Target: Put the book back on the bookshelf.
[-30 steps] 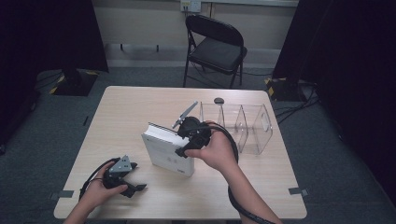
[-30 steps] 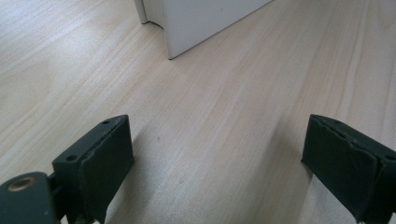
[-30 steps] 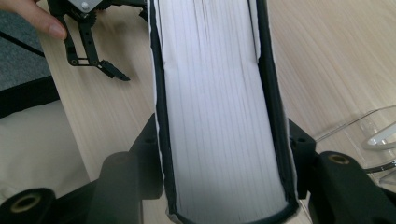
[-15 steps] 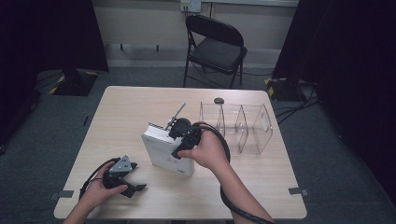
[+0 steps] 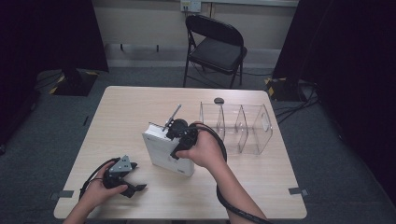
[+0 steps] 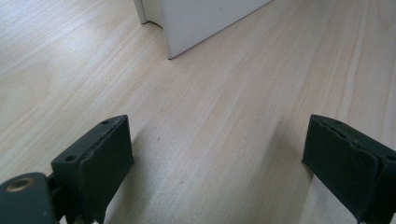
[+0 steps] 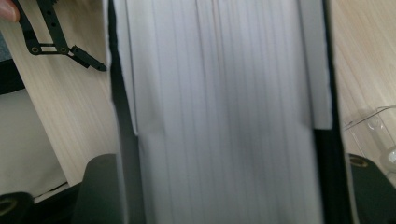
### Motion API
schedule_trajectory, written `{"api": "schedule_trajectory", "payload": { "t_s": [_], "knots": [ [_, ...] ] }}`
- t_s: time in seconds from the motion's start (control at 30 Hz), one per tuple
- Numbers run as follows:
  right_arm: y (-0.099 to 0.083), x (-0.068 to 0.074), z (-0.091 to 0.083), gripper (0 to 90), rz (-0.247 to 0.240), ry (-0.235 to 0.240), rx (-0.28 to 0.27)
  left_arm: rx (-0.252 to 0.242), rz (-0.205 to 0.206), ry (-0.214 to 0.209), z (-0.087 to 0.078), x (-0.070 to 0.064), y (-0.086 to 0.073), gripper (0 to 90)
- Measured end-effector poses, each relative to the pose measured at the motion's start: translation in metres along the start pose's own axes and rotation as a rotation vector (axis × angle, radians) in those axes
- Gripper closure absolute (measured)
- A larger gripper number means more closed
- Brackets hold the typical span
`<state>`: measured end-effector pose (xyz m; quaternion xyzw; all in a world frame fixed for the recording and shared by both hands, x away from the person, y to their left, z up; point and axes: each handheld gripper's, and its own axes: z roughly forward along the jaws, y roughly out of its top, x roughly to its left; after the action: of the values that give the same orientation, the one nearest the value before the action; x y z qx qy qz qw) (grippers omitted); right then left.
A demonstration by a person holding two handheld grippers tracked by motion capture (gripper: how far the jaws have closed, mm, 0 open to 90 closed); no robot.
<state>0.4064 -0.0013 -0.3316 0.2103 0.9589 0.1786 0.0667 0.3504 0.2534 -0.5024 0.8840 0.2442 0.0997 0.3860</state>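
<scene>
Nearest, at the table's near left corner, the left gripper [image 5: 133, 179] rests in the person's left hand [image 5: 95, 193], low over the pale wood-grain table [image 5: 116, 112]. Its own view shows two matte black, blocky jaws spread wide with only bare wood between them, so it is released and holds nothing. Just beyond those jaws, a corner of the white book [image 6: 201, 21] stands on the wood, near but not touching them.

Farther in, near the middle of the table, the white book [image 5: 166, 151] stands on its edge, a thick rectangular block with a smooth white cover. The right gripper [image 5: 180, 135] comes down on its top edge, held by the person's right hand [image 5: 205, 149], with a black cable looping back along the forearm. In the right gripper view the book's page block [image 7: 224, 116], finely lined and slightly blurred, runs straight up between the two black jaws, with the white covers pressed against each jaw's inner face. That claw is clenched on the book.

To the right of the book stands a clear plastic organizer [image 5: 252, 123], glossy and split by upright dividers into open compartments. A small dark round object [image 5: 218, 100] lies at the table's far edge behind it. Beyond the table stands a black folding chair [image 5: 217, 46].
</scene>
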Motion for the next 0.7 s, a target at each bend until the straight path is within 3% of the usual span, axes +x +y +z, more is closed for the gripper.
{"api": "schedule_trajectory", "payload": {
  "t_s": [0.3, 0.7],
  "knots": [
    [0.0004, 0.0032, -0.0014, 44.7, -0.017, 0.019, 0.016, -0.001, 0.001, -0.001, 0.0002, 0.0003, 0.0000, 7.5],
    [-0.0032, 0.0039, -0.0080, 51.4, 0.065, 0.017, -0.016, 0.000, 0.000, 0.000, 0.0001, 0.0002, 0.0001, 7.4]
  ]
}}
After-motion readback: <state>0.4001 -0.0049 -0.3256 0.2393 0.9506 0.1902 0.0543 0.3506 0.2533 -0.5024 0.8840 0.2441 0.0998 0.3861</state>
